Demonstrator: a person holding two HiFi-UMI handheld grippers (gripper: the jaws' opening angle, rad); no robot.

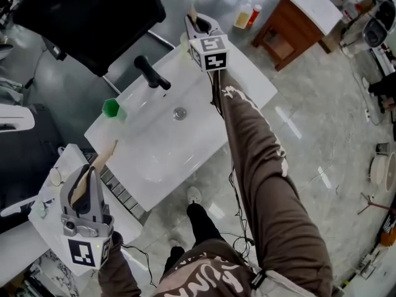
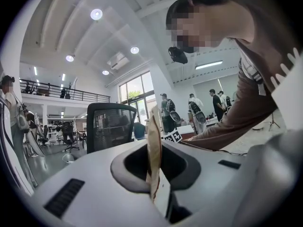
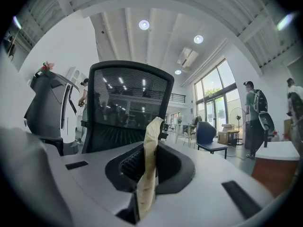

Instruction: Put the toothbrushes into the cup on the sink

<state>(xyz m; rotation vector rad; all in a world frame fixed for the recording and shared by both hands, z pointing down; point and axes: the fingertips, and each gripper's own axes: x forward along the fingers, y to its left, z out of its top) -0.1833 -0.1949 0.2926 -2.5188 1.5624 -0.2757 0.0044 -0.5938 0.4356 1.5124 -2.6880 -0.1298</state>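
Observation:
A green cup (image 1: 112, 109) stands on the left rim of the white sink (image 1: 162, 159), near the black faucet (image 1: 151, 73). My left gripper (image 1: 86, 177) hovers below and left of the sink, shut on a tan paper-wrapped toothbrush (image 1: 102, 159) whose tip points up toward the cup. The same toothbrush (image 2: 155, 148) rises upright between the jaws in the left gripper view. My right gripper (image 1: 201, 22) is held over the sink's far corner, shut on a second tan toothbrush (image 1: 192, 12). That toothbrush (image 3: 149, 162) stands pinched between the jaws in the right gripper view.
A black office chair (image 1: 93, 17) stands behind the sink. A wooden cabinet (image 1: 291, 30) and two bottles (image 1: 247, 15) are at the back right. A white side table (image 1: 52, 190) sits under my left gripper. Cables trail over the floor. Several people (image 2: 199, 110) stand far off.

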